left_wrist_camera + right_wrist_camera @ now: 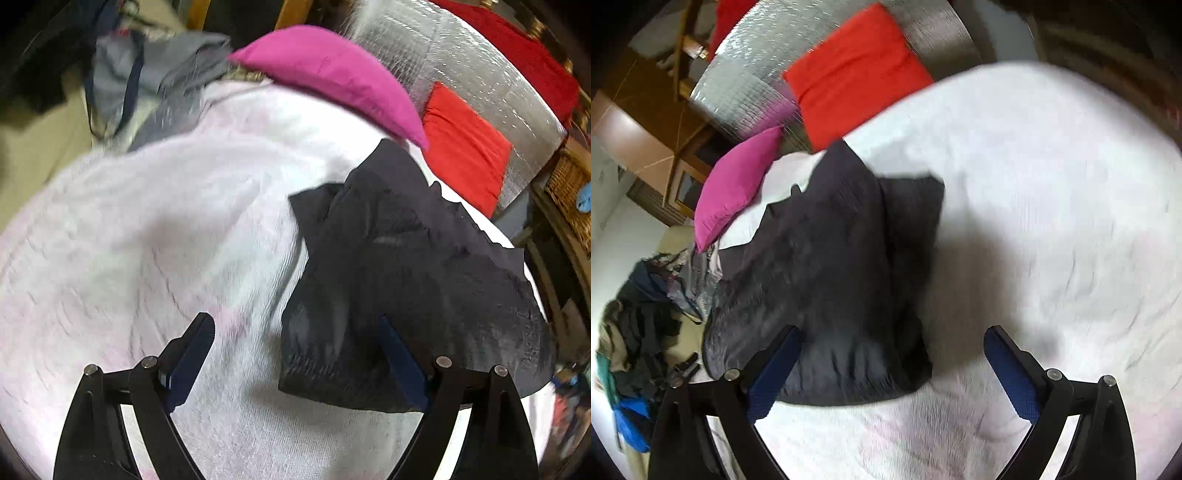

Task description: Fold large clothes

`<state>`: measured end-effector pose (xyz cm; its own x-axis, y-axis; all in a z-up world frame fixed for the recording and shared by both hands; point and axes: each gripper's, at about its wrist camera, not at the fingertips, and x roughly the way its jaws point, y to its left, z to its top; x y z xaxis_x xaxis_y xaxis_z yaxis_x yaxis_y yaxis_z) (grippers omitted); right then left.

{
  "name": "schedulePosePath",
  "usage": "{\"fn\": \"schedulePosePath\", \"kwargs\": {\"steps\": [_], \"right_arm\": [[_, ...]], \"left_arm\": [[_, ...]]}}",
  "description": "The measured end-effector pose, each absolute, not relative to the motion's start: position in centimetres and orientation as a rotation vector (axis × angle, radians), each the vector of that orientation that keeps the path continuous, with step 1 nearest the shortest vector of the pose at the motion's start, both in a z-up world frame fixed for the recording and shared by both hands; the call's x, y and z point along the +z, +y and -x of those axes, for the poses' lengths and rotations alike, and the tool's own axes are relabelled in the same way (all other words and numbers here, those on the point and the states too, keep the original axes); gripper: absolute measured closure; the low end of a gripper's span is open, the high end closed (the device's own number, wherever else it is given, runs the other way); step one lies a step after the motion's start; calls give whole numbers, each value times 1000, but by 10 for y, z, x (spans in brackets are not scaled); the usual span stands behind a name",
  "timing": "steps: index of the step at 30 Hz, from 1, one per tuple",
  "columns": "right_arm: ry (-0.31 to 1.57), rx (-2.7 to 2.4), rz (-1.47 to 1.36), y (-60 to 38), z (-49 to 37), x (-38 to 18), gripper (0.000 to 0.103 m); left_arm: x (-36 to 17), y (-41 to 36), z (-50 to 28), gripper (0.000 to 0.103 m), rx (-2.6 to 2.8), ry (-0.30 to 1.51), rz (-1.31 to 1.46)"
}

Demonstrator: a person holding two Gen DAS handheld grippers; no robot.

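Dark garment (399, 280) crumpled on white bedspread (147, 240), pink cushion (332, 74) behind, both claws wide, empty

You've got a dark garment (399, 280) of matt, slightly fuzzy cloth lying on a white bedcover (147, 229) that looks like soft, ribbed terry. The magenta cushion (332, 74) and red cushion (465, 147) are smooth matt fabric. Behind them, a silver quilted sheet (461, 62) glints like foil (shiny, dimpled). Your gripper fingers (772, 373) carry matt black plastic with blue textured pads.
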<state>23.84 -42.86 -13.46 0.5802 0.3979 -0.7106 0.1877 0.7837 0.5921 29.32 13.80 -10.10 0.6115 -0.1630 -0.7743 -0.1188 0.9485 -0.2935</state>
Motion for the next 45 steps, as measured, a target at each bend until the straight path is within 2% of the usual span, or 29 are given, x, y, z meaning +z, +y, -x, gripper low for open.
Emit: {"fn": "schedulePosePath", "kwargs": {"steps": [7, 14, 20, 23, 27, 28, 29, 30, 31, 32, 34, 35, 37, 38, 39, 41, 43, 45], "right_arm": [[989, 175, -747, -413, -253, -157, 3], [967, 180, -902, -410, -251, -164, 3], [974, 108, -926, -404, -255, -166, 3], [977, 75, -916, -403, -256, -165, 7], [991, 38, -867, -398, -264, -162, 25], [997, 33, -854, -397, -266, -162, 28], [998, 25, -830, -395, -267, -159, 34], [989, 17, -802, -395, -267, -157, 52], [977, 11, -771, -395, -265, -153, 56], [968, 2, -749, -393, -265, -147, 59], [949, -15, -749, -394, -264, -142, 60], [952, -15, -762, -396, -265, -144, 60], [993, -8, -773, -398, -267, -154, 54], [1011, -10, -792, -403, -266, -161, 40], [1005, -2, -816, -409, -263, -162, 34], [983, -49, -799, -420, -257, -151, 22], [929, -47, -769, -427, -256, -133, 22], [897, -4, -703, -427, -268, -111, 22]], "left_arm": [[-108, 124, -307, 13, -65, 930, 343], [-117, 132, -305, 13, -58, 942, 481], [-129, 124, -312, 13, -56, 963, 590], [-132, 121, -312, 13, -36, 955, 610], [-132, 117, -313, 13, -15, 947, 594], [-131, 116, -315, 16, -4, 943, 584], [-130, 116, -315, 30, -4, 941, 578], [-129, 114, -317, 36, -5, 943, 569], [-127, 114, -316, 45, -1, 939, 557], [-124, 114, -315, 54, -6, 933, 551], [-119, 119, -312, 62, -25, 913, 559], [-119, 122, -310, 63, -31, 906, 572], [-126, 124, -311, 60, -44, 934, 576], [-129, 126, -313, 53, -49, 956, 568], [-127, 130, -312, 49, -45, 960, 569], [-117, 140, -309, 30, -11, 954, 558], [-102, 150, -304, 21, 27, 928, 529], [-85, 155, -304, 21, 49, 873, 476]]}}
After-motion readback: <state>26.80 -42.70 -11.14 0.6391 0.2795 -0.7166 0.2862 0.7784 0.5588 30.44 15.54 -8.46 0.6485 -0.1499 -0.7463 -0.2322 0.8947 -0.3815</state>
